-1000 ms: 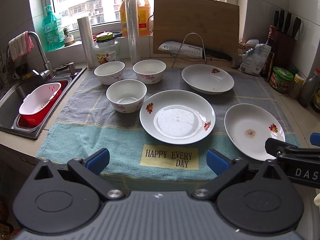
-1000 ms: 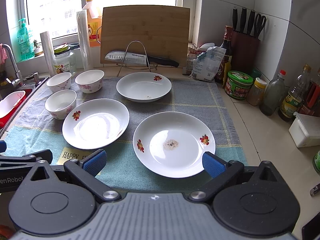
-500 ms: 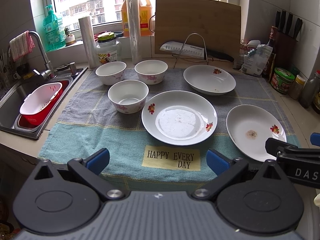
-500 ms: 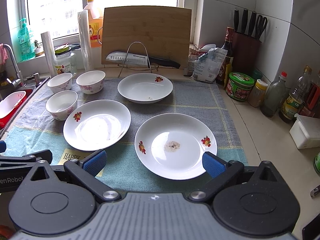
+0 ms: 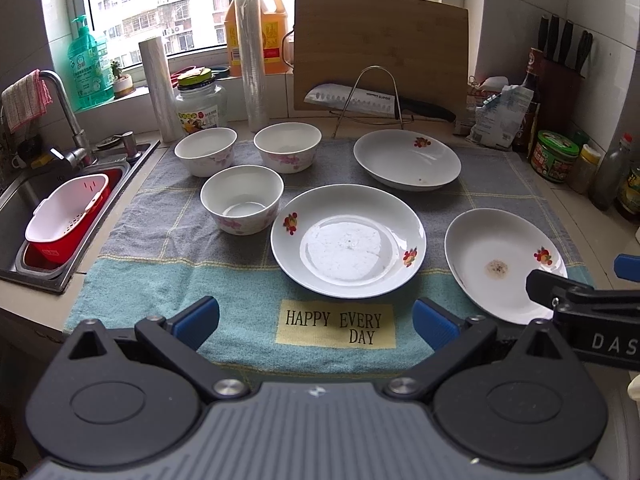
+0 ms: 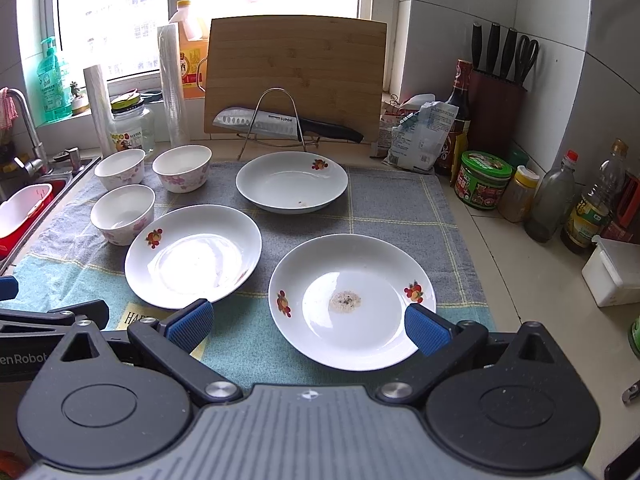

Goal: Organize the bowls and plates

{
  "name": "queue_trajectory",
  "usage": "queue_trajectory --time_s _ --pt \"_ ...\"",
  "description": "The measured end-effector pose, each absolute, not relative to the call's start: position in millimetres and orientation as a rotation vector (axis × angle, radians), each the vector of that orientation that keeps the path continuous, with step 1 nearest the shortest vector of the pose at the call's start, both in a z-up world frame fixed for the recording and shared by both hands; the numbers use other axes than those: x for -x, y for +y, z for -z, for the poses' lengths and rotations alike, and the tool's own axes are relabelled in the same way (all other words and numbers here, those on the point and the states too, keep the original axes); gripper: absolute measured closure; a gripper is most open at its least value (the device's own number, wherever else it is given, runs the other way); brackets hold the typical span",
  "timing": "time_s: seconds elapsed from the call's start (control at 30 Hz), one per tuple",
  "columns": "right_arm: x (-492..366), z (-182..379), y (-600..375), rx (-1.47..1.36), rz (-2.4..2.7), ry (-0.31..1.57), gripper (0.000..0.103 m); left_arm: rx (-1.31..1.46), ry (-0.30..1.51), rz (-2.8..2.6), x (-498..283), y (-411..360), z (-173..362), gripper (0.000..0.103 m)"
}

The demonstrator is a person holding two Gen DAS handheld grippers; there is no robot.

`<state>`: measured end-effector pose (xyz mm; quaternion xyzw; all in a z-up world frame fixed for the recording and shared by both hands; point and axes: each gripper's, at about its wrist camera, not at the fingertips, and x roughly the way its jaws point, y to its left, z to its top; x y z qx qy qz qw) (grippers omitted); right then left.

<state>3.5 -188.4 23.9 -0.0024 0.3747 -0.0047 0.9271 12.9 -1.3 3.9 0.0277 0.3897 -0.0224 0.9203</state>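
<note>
Three white flowered plates lie on a towel: a middle plate (image 5: 347, 240) (image 6: 193, 255), a near right plate with a brown stain (image 5: 500, 264) (image 6: 352, 300), and a far plate (image 5: 406, 159) (image 6: 291, 181). Three white bowls stand at the left: a near bowl (image 5: 242, 199) (image 6: 122, 213) and two behind it (image 5: 205, 151) (image 5: 287, 147). My left gripper (image 5: 316, 322) is open and empty over the towel's front edge. My right gripper (image 6: 306, 322) is open and empty, its fingers on either side of the stained plate's near rim, above it.
A sink (image 5: 24, 216) with a red and white strainer basket (image 5: 66, 216) lies at the left. A cutting board (image 5: 380, 52), a knife on a wire rack (image 5: 376, 100), bottles and jars (image 6: 484, 180) line the back and right. A white box (image 6: 612, 272) sits at the right.
Both grippers have moved forward a little toward the dishes. The stained plate now lies between the right gripper's fingers in view. Both stay open and the dishes have not moved.
</note>
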Motion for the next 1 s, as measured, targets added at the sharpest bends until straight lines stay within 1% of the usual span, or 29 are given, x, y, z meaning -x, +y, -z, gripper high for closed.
queue_trajectory --time_s 0.33,0.57,0.8,1.0 --pt "-9 -16 -194 -0.009 -0.023 0.737 0.000 -0.094 0.789 0.133 -26 -4 3 0.001" --pt "-12 -1 -202 0.018 -0.036 0.709 0.000 -0.122 0.781 0.212 -39 -3 13 0.001" --pt "-12 23 -219 0.016 -0.001 0.738 0.000 -0.138 0.781 0.299 -55 -2 24 0.001" --pt "-15 56 -229 0.013 0.043 0.801 0.000 -0.169 0.783 0.378 -72 -11 33 0.001"
